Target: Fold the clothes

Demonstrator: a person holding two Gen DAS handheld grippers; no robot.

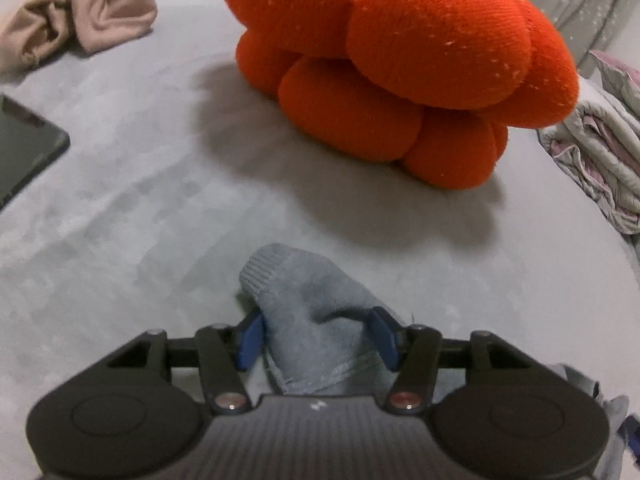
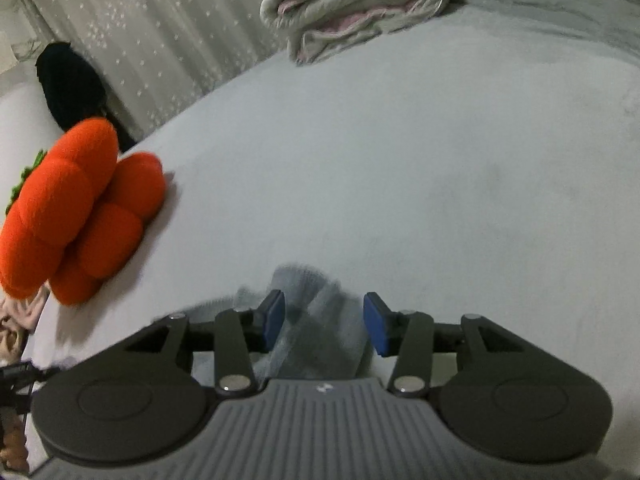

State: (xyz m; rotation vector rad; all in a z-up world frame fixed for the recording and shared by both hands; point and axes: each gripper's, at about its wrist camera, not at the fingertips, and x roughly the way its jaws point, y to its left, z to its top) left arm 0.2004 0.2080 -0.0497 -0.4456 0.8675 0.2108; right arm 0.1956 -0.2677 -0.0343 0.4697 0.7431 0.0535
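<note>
A light blue-grey sock (image 1: pixel 304 300) lies bunched on the pale grey bed sheet (image 1: pixel 140 200), cuff pointing away. My left gripper (image 1: pixel 317 338) stands over it, open, with its blue pads on either side of the sock; the fabric brushes them but is not pinched. In the right wrist view the same sock (image 2: pixel 316 292) looks blurred and grey. It sits between the spread blue pads of my right gripper (image 2: pixel 325 324), which is open, with a gap showing at each pad. The gripper bodies hide the sock's near end.
A big orange plush pumpkin (image 1: pixel 392 64) sits just beyond the sock. A crumpled beige garment (image 1: pixel 76 20) lies far left, and a dark flat device (image 1: pixel 24 148) is at the left edge. A folded quilt (image 2: pixel 352 4) rests at the back, by a curtain (image 2: pixel 140 32).
</note>
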